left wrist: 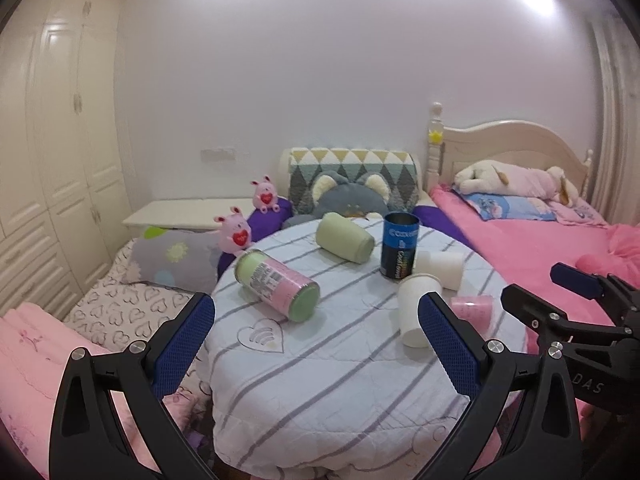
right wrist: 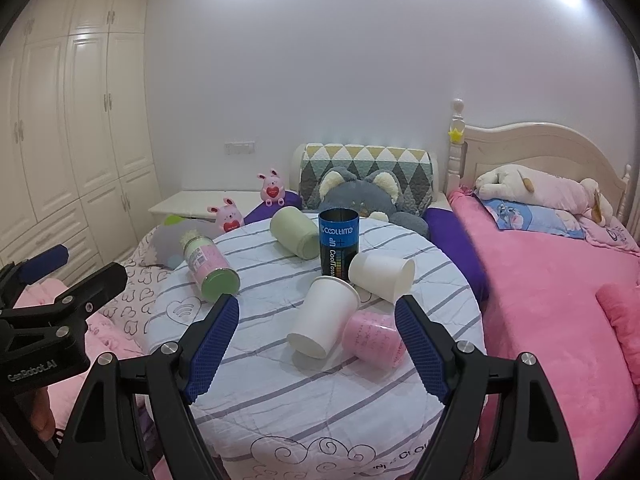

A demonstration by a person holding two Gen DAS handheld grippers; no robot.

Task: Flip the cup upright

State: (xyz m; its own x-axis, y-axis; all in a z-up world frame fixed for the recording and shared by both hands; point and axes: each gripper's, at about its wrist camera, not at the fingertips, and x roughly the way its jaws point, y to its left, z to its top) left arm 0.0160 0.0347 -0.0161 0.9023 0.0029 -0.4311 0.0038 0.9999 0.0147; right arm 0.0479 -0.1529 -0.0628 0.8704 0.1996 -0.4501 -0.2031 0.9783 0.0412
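On the round striped table (left wrist: 320,380) (right wrist: 300,400) lie several tipped-over cups: a white paper cup (left wrist: 416,308) (right wrist: 324,320), a second white paper cup (left wrist: 440,268) (right wrist: 382,276), a pink cup (left wrist: 474,310) (right wrist: 372,340), a pale green cup (left wrist: 344,238) (right wrist: 294,236) and a pink-and-green can (left wrist: 276,286) (right wrist: 210,268). A blue-black can (left wrist: 400,246) (right wrist: 338,240) stands upright. My left gripper (left wrist: 316,316) is open and empty above the table's near side. My right gripper (right wrist: 318,318) is open and empty, its fingers either side of the near white cup and pink cup.
A pink bed (right wrist: 560,300) lies to the right with plush toys (right wrist: 540,188). A grey plush cushion (right wrist: 360,196) and small pink plush toys (left wrist: 236,232) sit behind the table. White wardrobes (left wrist: 52,140) line the left wall. Each gripper shows at the edge of the other's view.
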